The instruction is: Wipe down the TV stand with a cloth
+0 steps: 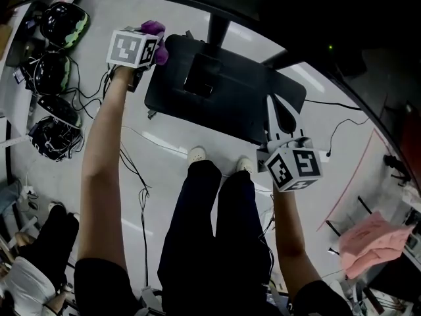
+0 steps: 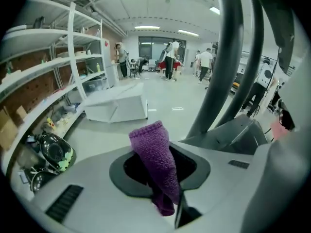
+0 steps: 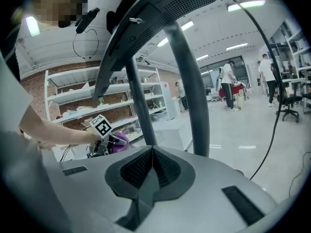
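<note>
Left gripper [image 2: 167, 203] pinching cloth [image 2: 154, 159], beside stand [image 1: 243, 107] edge

Purple cloth [image 2: 154, 154] tail lost between jaws — TV stand [image 2: 229, 57] posts cut off at top.

Left gripper [image 1: 152, 43], arm outstretched, clamps purple cloth [image 2: 155, 159]; right gripper [image 3: 151, 163] closed, empty

Purple knit cloth [image 2: 153, 152] is pinched in the left gripper [image 2: 170, 205] jaws, poking out past them (black flat-based TV stand [image 1: 223, 91] sits just right of them).
</note>
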A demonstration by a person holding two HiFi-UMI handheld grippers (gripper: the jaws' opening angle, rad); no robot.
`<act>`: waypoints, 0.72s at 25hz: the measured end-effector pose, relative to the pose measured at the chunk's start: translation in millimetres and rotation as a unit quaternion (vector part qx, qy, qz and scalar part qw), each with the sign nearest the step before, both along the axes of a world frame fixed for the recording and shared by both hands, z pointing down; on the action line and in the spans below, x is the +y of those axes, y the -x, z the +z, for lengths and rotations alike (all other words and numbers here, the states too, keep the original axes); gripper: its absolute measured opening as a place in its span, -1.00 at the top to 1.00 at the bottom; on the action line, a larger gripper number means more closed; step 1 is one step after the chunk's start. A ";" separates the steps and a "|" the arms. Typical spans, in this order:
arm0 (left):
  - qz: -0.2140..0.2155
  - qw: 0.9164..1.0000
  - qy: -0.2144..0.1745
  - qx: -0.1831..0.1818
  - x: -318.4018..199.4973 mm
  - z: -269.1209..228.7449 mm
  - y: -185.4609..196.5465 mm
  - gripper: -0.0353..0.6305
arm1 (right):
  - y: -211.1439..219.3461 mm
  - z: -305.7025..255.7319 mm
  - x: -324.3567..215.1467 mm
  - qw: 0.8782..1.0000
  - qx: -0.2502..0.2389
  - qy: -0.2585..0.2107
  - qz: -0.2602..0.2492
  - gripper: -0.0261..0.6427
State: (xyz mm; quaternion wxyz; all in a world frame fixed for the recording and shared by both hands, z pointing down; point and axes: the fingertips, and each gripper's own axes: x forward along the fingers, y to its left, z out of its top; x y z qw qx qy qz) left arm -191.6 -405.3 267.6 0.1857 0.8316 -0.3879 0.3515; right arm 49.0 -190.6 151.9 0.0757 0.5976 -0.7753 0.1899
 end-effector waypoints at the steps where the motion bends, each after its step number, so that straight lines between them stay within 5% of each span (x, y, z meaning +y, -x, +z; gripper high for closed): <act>1: 0.000 1.000 0.005 -0.006 0.0 2.7 1.6 0.62 | -0.4 0.0 -0.1 1.000 0.001 0.000 0.000 0.85; 18: 0.043 0.994 0.091 0.030 20.6 33.2 -72.6 0.64 | -16.7 8.0 4.7 1.000 0.002 0.007 0.010 0.85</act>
